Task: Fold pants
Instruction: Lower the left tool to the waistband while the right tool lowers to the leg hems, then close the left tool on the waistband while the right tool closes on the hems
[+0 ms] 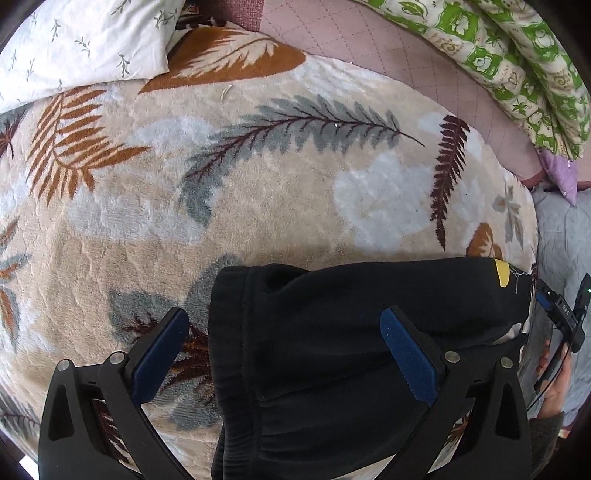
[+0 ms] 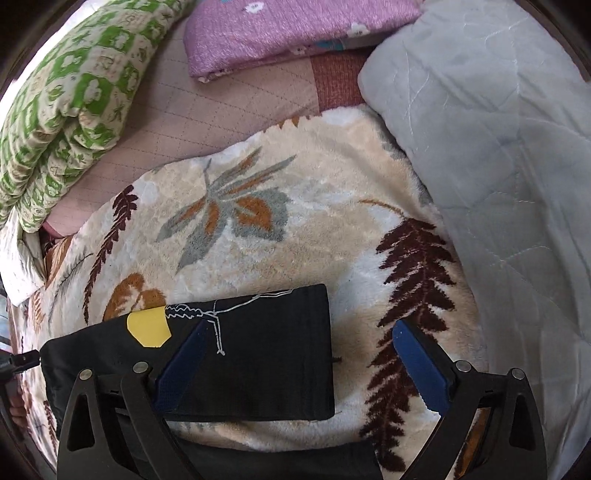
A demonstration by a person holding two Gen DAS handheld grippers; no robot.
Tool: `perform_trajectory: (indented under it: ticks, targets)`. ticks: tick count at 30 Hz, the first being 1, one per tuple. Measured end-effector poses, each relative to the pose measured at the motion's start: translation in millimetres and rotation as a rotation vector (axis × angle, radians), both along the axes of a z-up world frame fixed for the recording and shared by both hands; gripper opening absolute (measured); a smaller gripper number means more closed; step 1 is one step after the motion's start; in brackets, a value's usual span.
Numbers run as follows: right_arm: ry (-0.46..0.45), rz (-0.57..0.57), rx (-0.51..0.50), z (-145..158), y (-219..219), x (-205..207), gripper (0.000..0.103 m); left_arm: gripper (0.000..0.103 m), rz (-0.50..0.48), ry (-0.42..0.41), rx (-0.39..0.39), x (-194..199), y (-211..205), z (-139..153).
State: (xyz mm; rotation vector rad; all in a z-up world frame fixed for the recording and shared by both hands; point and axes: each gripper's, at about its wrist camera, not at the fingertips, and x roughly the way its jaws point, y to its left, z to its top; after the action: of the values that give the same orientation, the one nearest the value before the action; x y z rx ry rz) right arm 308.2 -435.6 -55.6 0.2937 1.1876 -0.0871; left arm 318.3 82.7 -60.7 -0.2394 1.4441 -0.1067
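Note:
Black pants (image 1: 332,332) lie folded on a cream fleece blanket with a leaf print (image 1: 258,192). In the left wrist view the elastic waistband end sits between the wide-apart blue pads of my left gripper (image 1: 284,325), which touch nothing. In the right wrist view the leg-hem end of the pants (image 2: 258,354), with a yellow patch (image 2: 147,328) and white line drawing, lies under my right gripper (image 2: 301,339). Its jaws stand wide apart, the left pad over the cloth, the right pad over the blanket (image 2: 295,229). Neither gripper pinches fabric.
A white sprigged pillow (image 1: 74,48) lies at the far left. A green-and-cream quilt (image 2: 62,110), a folded purple cloth (image 2: 277,33) and a pale grey quilt (image 2: 498,147) ring the blanket on a pink quilted sheet (image 2: 207,110). A hand (image 1: 557,384) holds the other gripper at the left wrist view's right edge.

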Motion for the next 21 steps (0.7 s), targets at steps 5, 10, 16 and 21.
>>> perform_trajectory:
  ticks: [5,10,16,21]
  targets:
    - [0.045,-0.002,0.078,-21,-1,11,0.076,0.103,0.006,0.021,-0.002,5,-4,-9]
    - [0.057,0.021,0.072,-28,5,15,0.051,0.097,0.009,0.007,0.021,11,-9,-9]
    - [0.036,0.044,0.055,-19,3,11,0.016,0.059,0.045,0.021,0.013,15,0,-8]
    - [-0.001,0.079,0.014,-6,6,7,0.012,0.033,0.085,0.016,-0.013,13,17,-3]
